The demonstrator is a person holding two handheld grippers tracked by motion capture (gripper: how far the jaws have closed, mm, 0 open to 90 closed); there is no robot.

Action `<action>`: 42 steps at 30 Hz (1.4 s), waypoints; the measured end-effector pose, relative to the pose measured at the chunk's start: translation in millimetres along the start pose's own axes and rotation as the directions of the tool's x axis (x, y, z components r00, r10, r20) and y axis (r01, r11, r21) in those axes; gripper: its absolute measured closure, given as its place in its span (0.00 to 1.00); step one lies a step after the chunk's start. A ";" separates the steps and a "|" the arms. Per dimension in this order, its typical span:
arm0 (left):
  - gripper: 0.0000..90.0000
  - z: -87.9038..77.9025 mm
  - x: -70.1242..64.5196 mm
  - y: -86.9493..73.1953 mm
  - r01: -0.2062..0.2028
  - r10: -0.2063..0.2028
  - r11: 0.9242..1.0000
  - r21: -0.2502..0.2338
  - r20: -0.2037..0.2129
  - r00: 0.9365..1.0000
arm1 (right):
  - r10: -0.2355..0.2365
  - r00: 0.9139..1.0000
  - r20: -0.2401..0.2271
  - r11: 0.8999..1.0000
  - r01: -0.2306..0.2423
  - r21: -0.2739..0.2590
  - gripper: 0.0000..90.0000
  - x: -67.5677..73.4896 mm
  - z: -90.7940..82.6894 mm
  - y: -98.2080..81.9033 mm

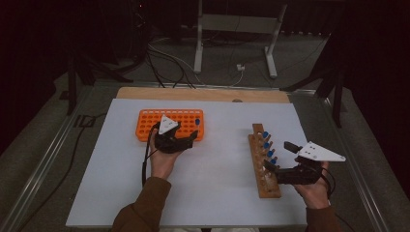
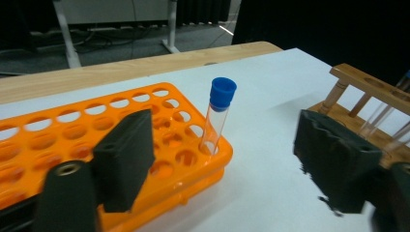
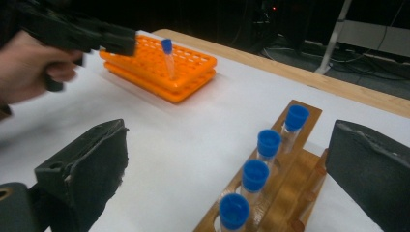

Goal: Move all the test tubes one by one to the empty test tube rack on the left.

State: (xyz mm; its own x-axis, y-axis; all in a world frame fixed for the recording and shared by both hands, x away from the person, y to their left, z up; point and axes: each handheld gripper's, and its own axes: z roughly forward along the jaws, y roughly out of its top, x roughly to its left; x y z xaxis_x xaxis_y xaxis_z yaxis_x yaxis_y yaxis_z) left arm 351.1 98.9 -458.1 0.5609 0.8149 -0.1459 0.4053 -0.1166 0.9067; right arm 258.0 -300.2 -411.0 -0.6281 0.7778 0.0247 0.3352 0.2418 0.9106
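At corner of orange plastic rack [image 2: 96, 145], clear blue-capped tube [image 2: 216, 118] stands tilted, free between left gripper [image 2: 232, 159] jaws, apart. Right gripper [image 3: 232, 179], jaws apart, near wooden rack [image 3: 285, 183]. Risk: jaw clips tube on retreat, tips it.

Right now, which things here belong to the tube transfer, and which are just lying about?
In the job: orange rack; the tube standing in its corner hole; wooden rack with four capped tubes; left gripper, open; right gripper, open.

Lying about: cables and metal stand beyond the table.
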 end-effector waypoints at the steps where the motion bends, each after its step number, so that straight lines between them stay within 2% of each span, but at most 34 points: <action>1: 0.20 -4.7 -0.4 -0.8 -0.003 0.003 1.000 -0.003 0.000 1.000 | -0.004 1.000 0.004 1.000 0.004 0.005 0.01 0.2 0.3 -0.4; 5: 0.12 -24.8 -1.1 -3.5 -0.001 0.001 1.000 -0.027 -0.006 1.000 | -0.016 1.000 0.003 1.000 0.016 0.010 0.02 0.5 0.2 -2.1; 6: 0.09 -24.8 -1.1 -3.5 -0.001 0.001 1.000 -0.027 -0.006 1.000 | -0.016 1.000 0.003 1.000 0.016 0.010 0.02 0.5 0.2 -2.1; 7: 0.09 -33.1 -1.2 -4.2 -0.004 0.003 0.999 -0.037 -0.012 1.000 | -0.016 1.000 0.003 1.000 0.016 0.011 0.03 0.4 -0.1 -2.7; 9: 0.03 -41.4 -0.8 -4.6 -0.015 0.014 0.999 -0.036 -0.022 1.000 | -0.017 1.000 0.002 1.000 0.017 0.021 0.06 -0.2 -1.2 -4.4; 14: 0.01 -60.1 -0.1 -6.7 -0.029 0.027 0.998 -0.047 -0.034 0.999 | -0.022 1.000 -0.001 0.999 0.022 0.037 0.10 0.2 -2.0 -7.2; 18: 0.01 -67.8 1.8 -7.6 -0.025 0.023 0.998 -0.055 -0.030 0.999 | -0.016 1.000 -0.003 0.997 0.016 0.080 0.11 -1.4 0.5 -13.3; 22: 0.01 -72.6 4.1 -7.3 -0.013 0.011 0.997 -0.073 -0.034 0.999 | -0.018 1.000 -0.006 0.994 0.018 0.111 0.19 -3.7 0.1 -19.0; 25: 0.01 -75.5 4.9 -7.8 0.000 -0.003 0.997 -0.078 -0.035 0.999 | -0.006 1.000 0.006 0.990 0.006 0.141 0.31 -6.7 2.6 -23.0; 27: 0.01 -76.8 4.6 -7.8 0.001 -0.004 0.997 -0.081 -0.038 0.999 | -0.001 1.000 -0.010 0.988 0.003 0.153 0.43 -7.9 5.0 -26.0; 30: 0.01 -78.2 4.2 -7.3 0.002 -0.005 0.996 -0.086 -0.042 0.999 | -0.021 0.999 -0.032 0.985 0.027 0.171 0.57 -6.2 9.1 -29.6; 35: 0.01 -79.0 2.9 -7.0 -0.006 0.002 0.997 -0.082 -0.048 0.999 | -0.053 0.998 -0.018 0.983 0.056 0.175 0.73 -3.9 13.2 -33.7; 38: 0.01 -78.8 1.3 -7.0 -0.013 0.009 0.997 -0.080 -0.044 0.999 | -0.063 0.998 -0.013 0.984 0.065 0.168 0.80 -3.9 14.5 -35.3; 42: 0.01 -78.5 -0.4 -6.3 -0.016 0.013 0.997 -0.080 -0.041 0.999 | -0.063 0.998 -0.003 0.984 0.062 0.170 0.83 -2.9 17.9 -37.2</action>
State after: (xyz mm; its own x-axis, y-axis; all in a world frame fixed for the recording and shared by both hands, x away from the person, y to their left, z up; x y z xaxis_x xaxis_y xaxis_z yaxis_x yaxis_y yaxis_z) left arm 291.6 143.8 -432.7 0.5361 0.8358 -0.1182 0.3374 -0.0838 0.9376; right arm 260.0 -301.1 -452.4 -0.6501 0.7592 -0.0312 0.4098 0.3848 0.8270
